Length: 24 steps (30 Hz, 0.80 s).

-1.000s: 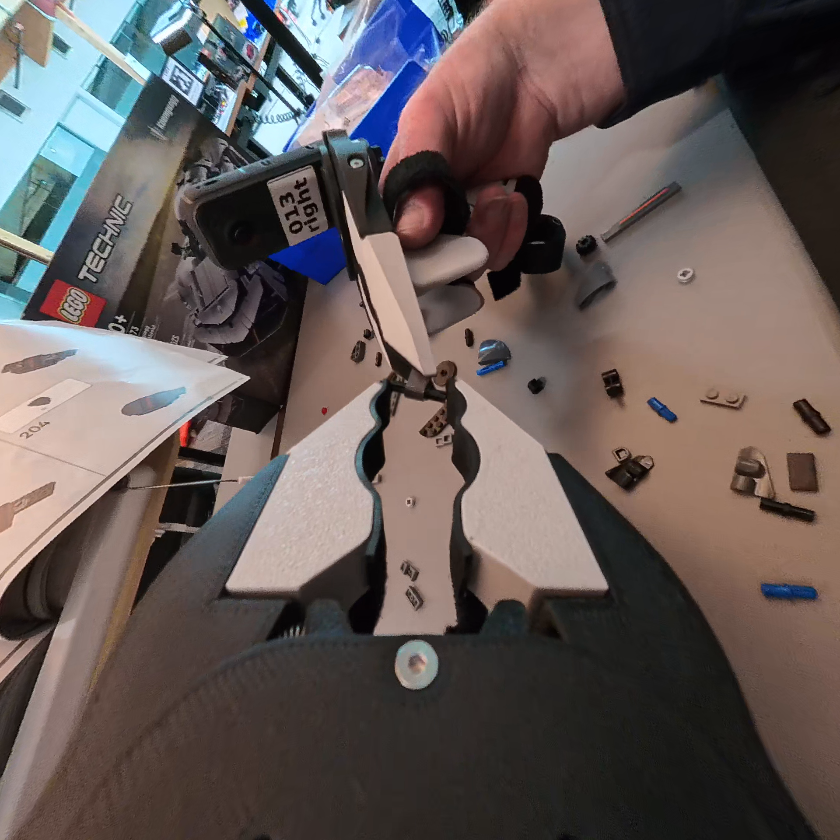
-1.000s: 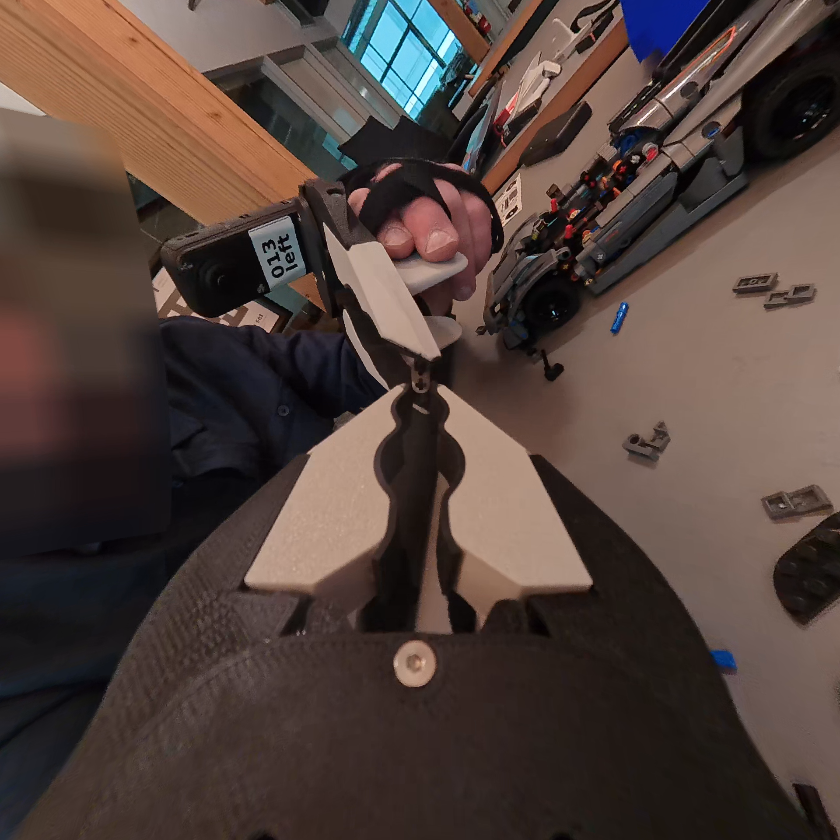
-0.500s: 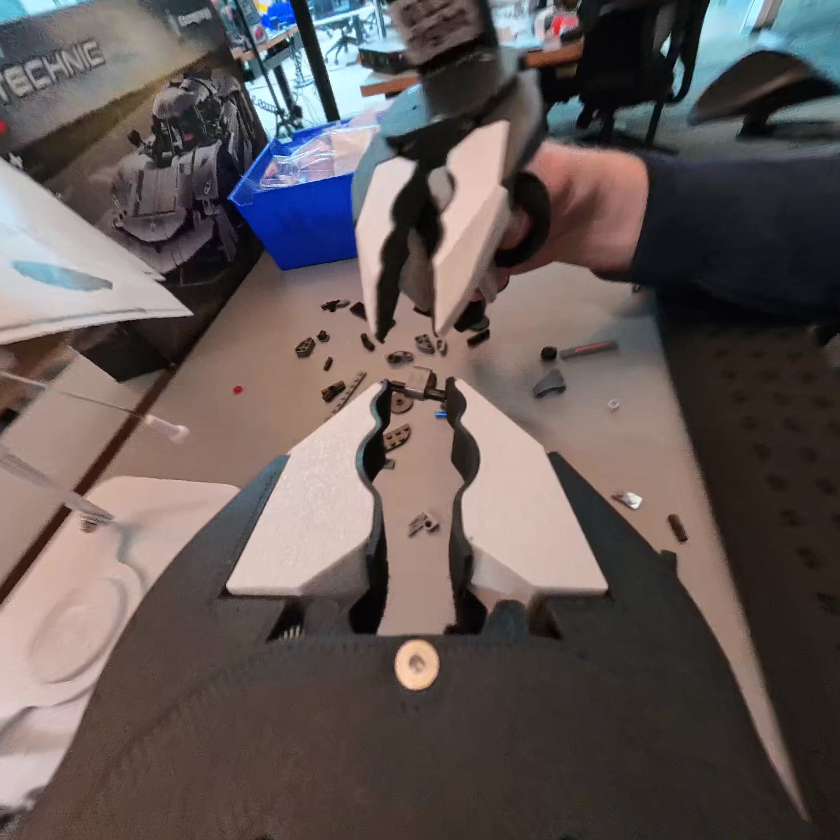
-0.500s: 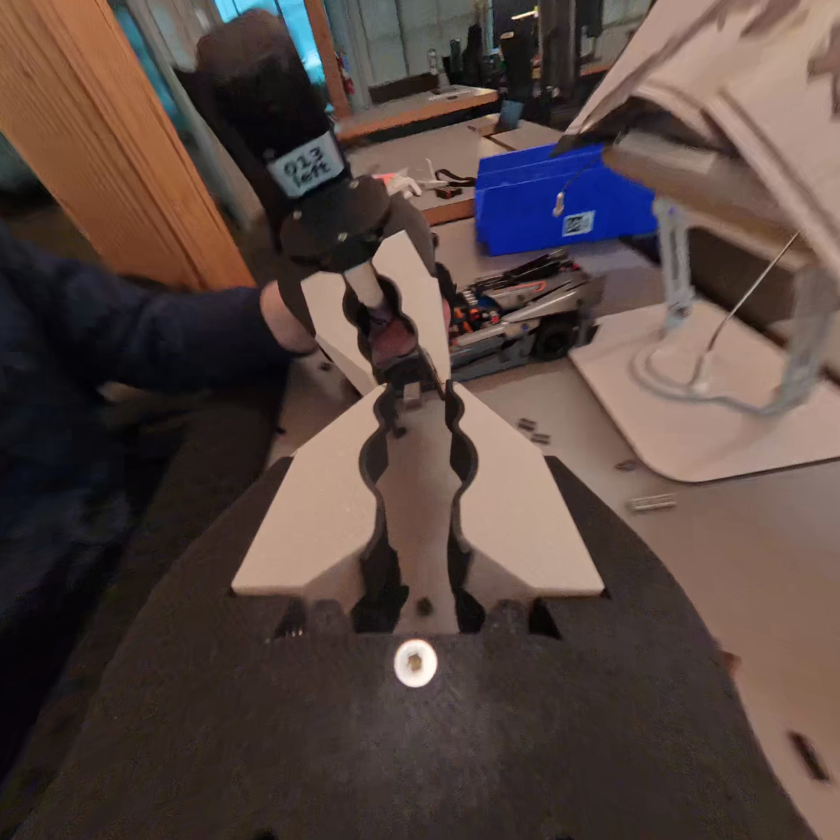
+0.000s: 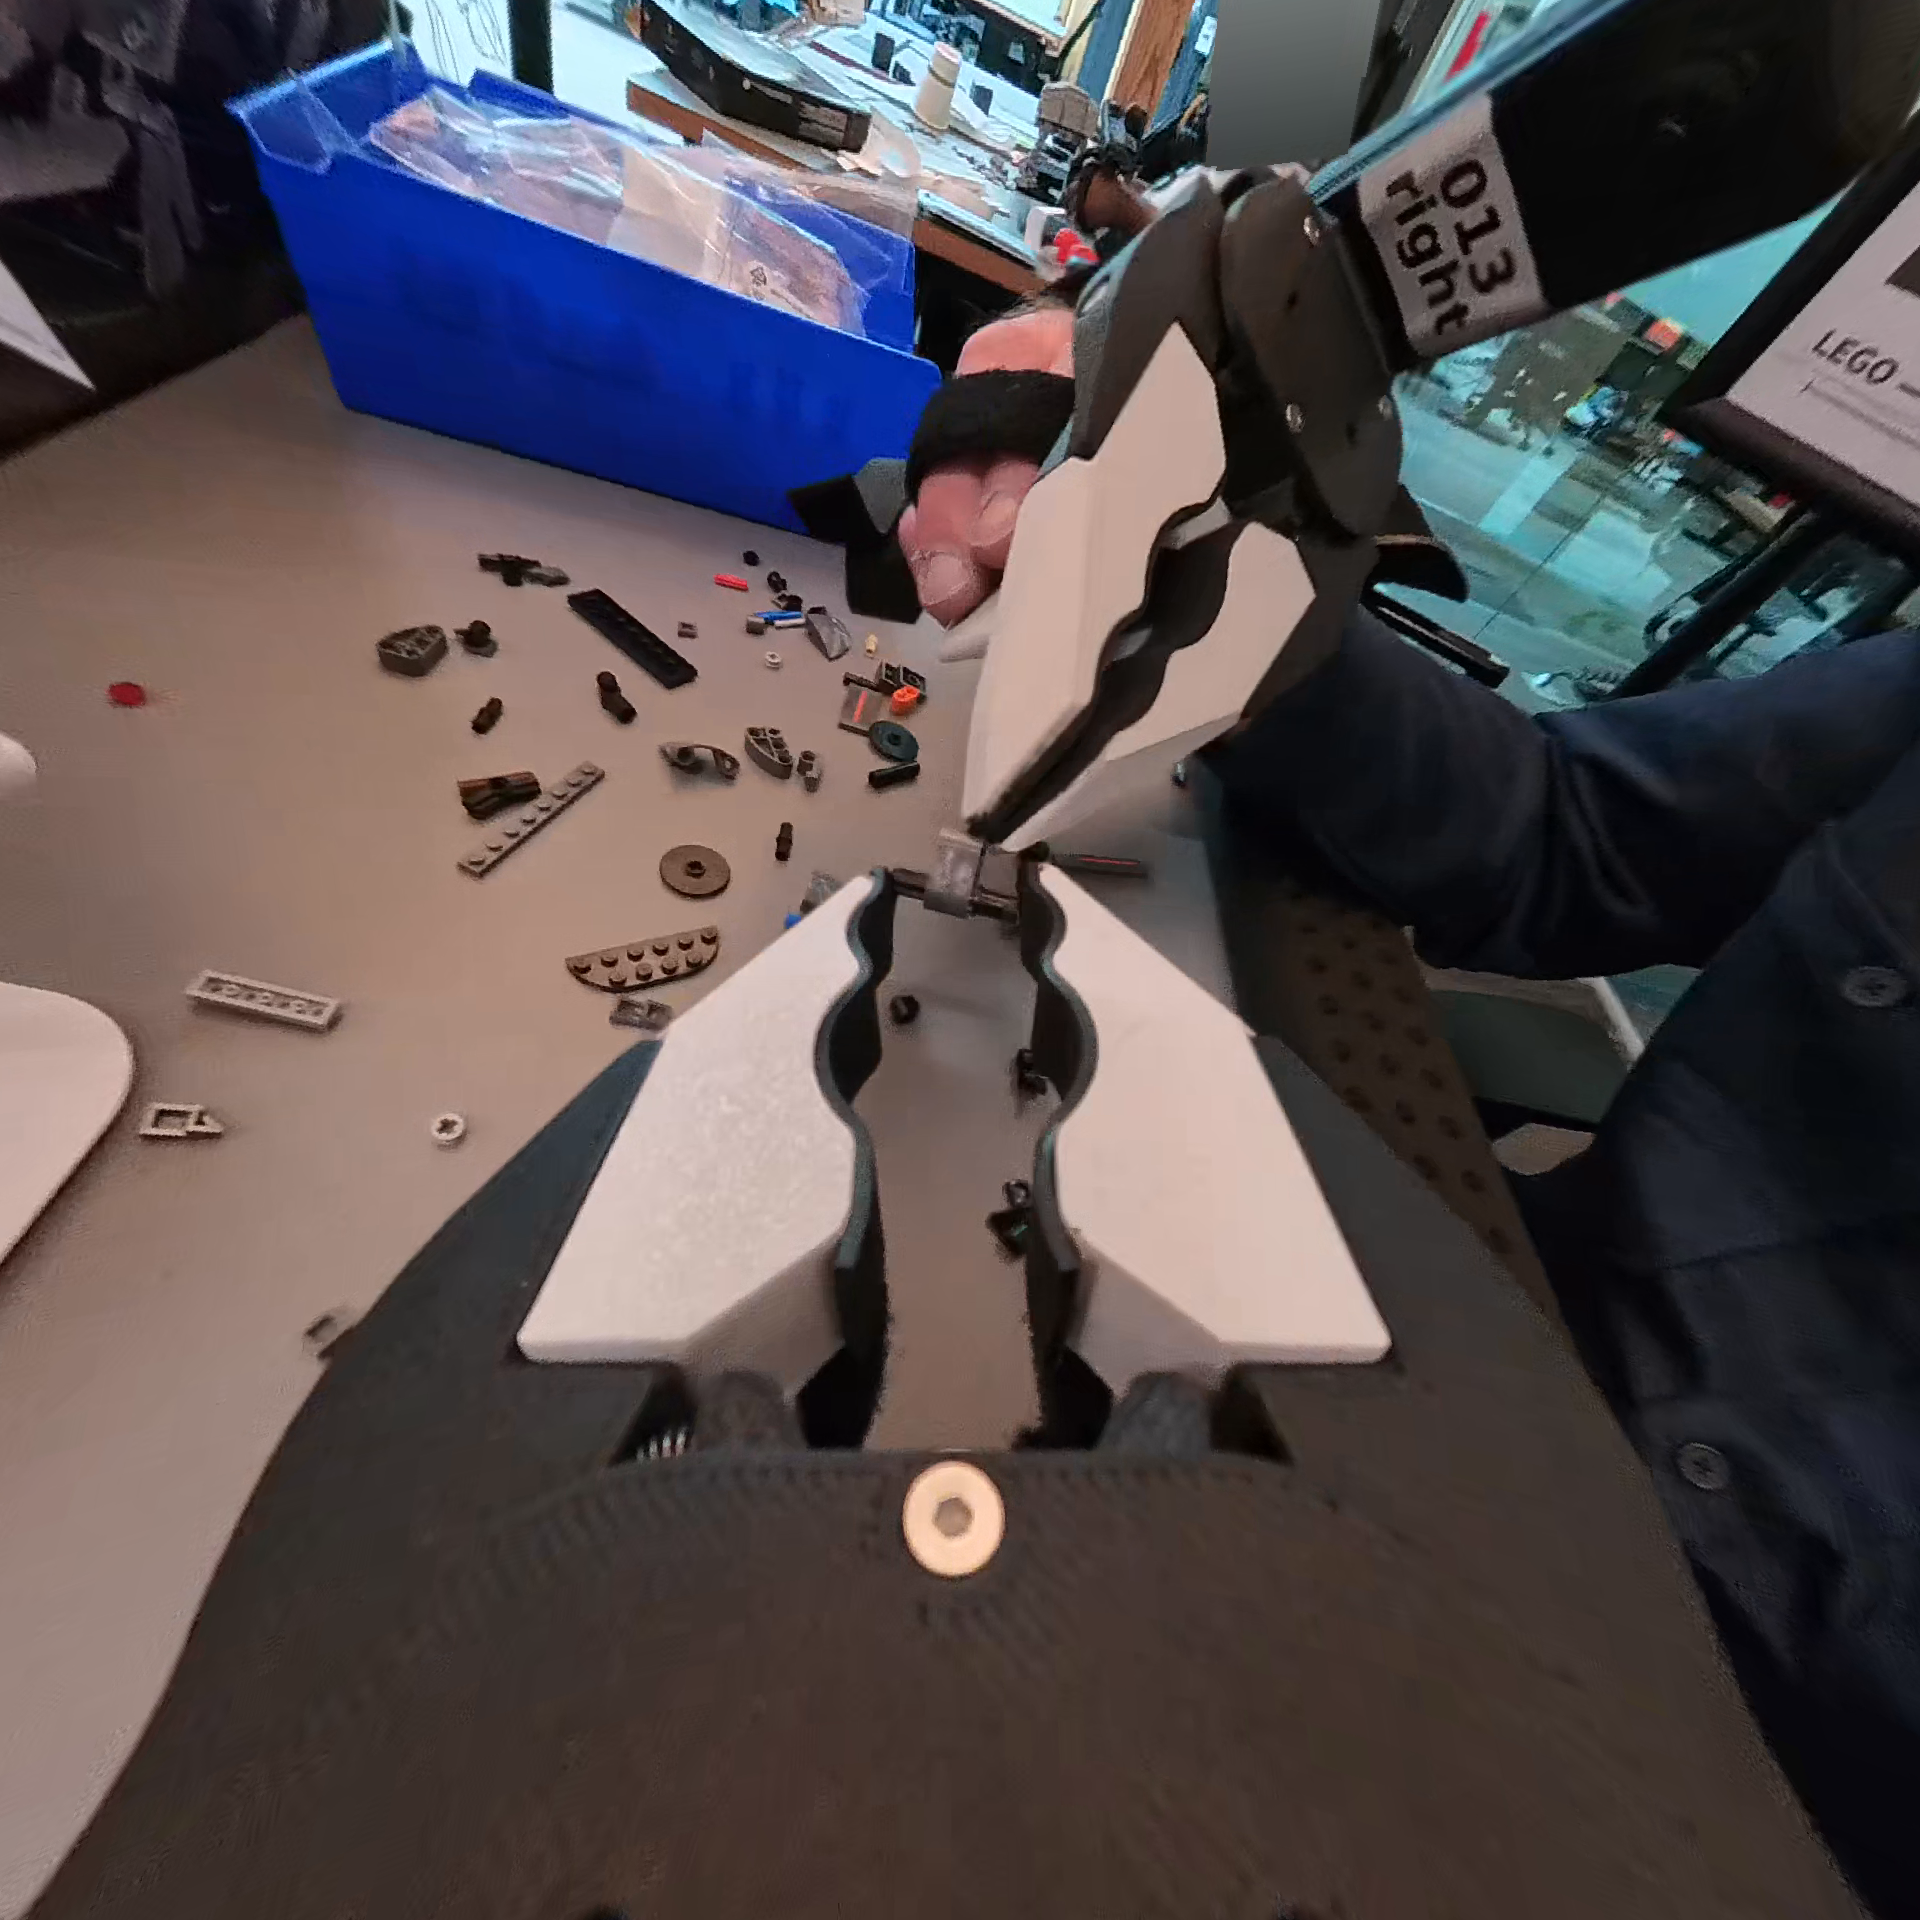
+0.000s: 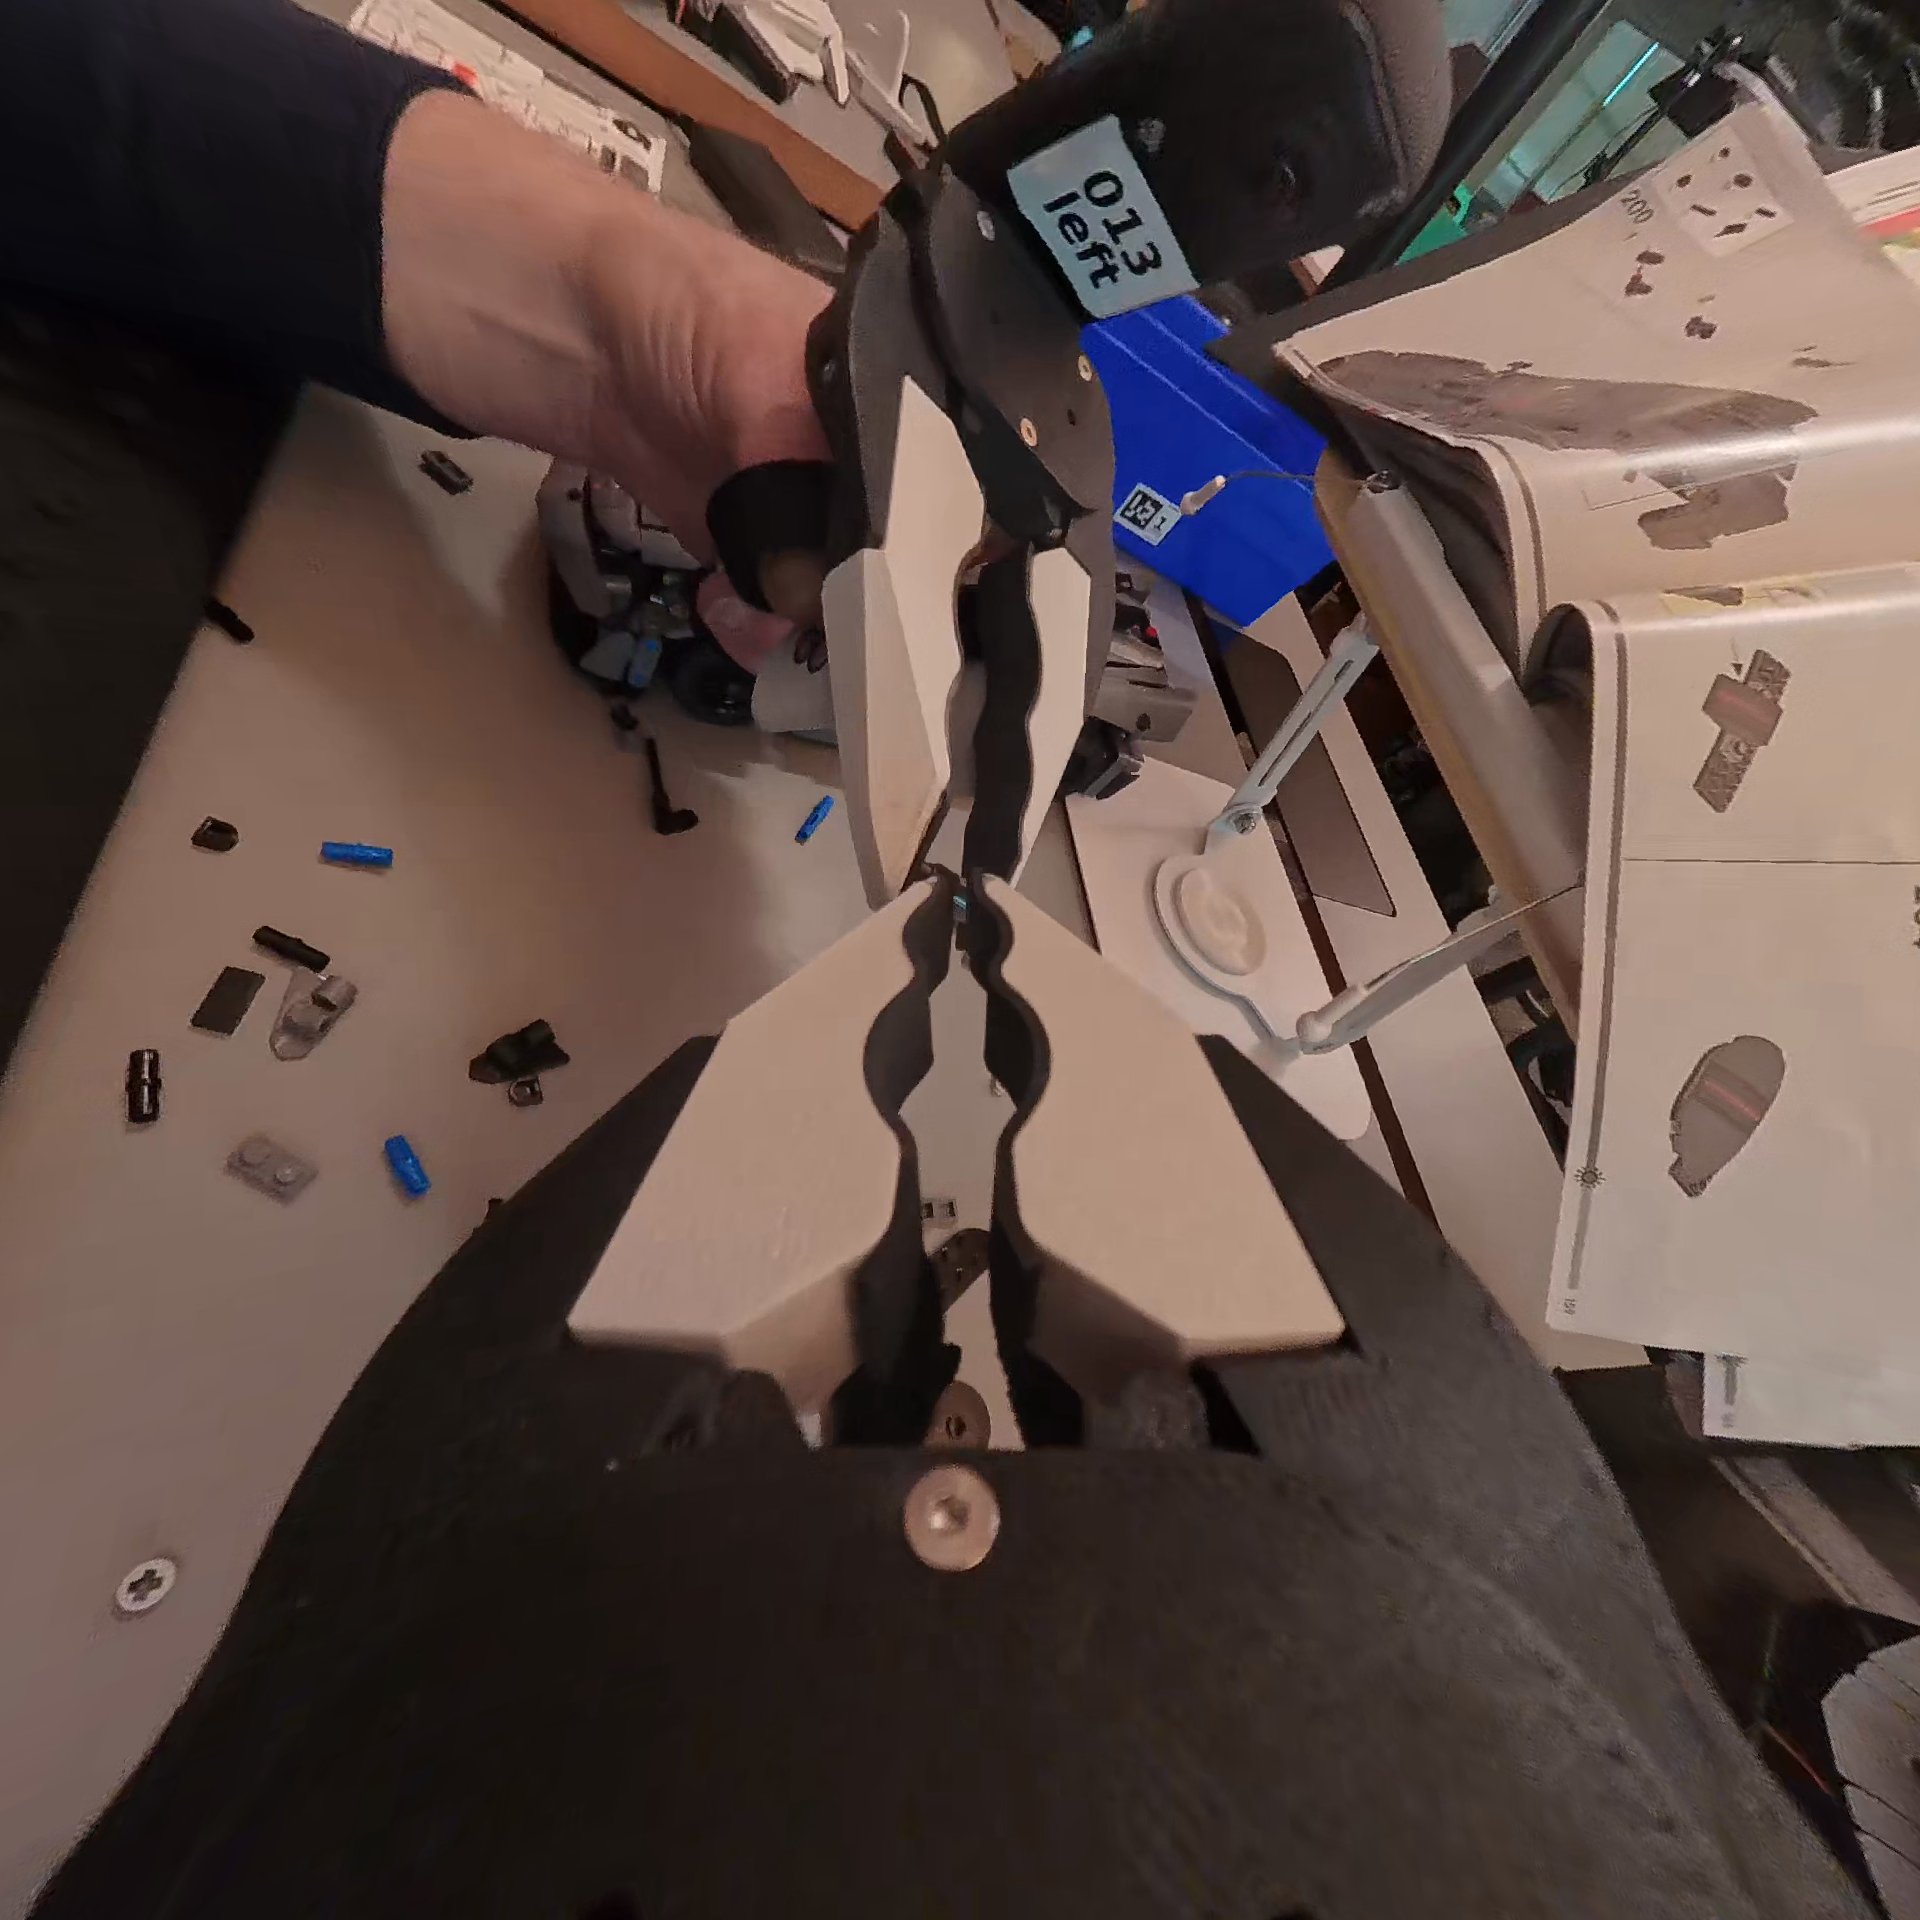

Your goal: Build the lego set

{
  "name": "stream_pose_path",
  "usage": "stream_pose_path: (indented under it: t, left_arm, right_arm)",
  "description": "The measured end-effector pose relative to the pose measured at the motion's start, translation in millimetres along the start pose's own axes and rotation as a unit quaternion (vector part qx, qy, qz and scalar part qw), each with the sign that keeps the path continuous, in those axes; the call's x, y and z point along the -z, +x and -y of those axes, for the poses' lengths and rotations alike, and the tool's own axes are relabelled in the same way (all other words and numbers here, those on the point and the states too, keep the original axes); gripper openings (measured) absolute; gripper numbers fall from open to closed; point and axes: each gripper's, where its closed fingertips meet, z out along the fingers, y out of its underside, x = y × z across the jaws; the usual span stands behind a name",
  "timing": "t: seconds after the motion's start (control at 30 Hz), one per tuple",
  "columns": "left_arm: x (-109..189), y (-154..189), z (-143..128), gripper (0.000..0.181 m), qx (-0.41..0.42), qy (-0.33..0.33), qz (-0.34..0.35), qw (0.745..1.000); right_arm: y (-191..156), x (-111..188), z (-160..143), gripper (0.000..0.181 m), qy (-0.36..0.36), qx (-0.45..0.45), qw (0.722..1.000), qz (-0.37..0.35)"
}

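On the left of the grey table [image 5: 260, 831] lies a spread of loose pieces not yet used: a light grey plate [image 5: 263, 1000], a long dark grey studded plate [image 5: 532, 819], a black round disc [image 5: 694, 869], a dark half-round plate [image 5: 644, 958], with the blue bin [image 5: 582, 332] of bags behind them. In the right wrist view more strays wait: blue pins [image 6: 356, 854], a black connector [image 6: 143, 1086], a small grey two-stud plate [image 6: 270, 1164].

In the middle, the left gripper [image 5: 954, 896] stands with its jaws narrowly apart, pinching a black axle pin by its ends, with a small grey connector [image 5: 958, 871] threaded on it. The right gripper [image 6: 964, 906] comes down from the upper right, its jaws nearly closed on the top of that grey connector, so both tools meet on one small sub-assembly held above the table.

To the right, the partly built car [image 6: 665, 644] sits behind the left gripper, and the open instruction booklet [image 6: 1714, 727] rests on its stand. Judging by the car body already formed and the many loose parts, the build is well along but far from finished; this little piece is yet to be joined to it.

Half a second ago the right gripper hung open above the pin, clear of it; now it has dropped and closed on the connector, and both cameras have swung round.
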Motion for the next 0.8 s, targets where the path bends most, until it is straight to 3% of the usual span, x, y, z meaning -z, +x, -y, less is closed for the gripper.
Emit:
stream_pose_path:
  t: [0.33, 0.6, 0.8]
  left_arm:
    - [1, 5, 0, 0.022, 0.049, 0.01, -0.047, 0.998]
    - [0, 7, -3, 0.022, 0.066, 0.003, -0.06, 0.996]
    - [-1, 10, 2, 0.022, 0.042, 0.012, -0.054, 0.998]
  right_arm:
    - [-7, 0, -6, 0.014, -0.028, 0.022, 0.999, 0.01]
    - [-4, 0, -8, 0.0, -0.035, 0.02, 0.999, -0.002]
    - [0, 2, -2, 0.0, -0.006, -0.003, 1.0, -0.003]
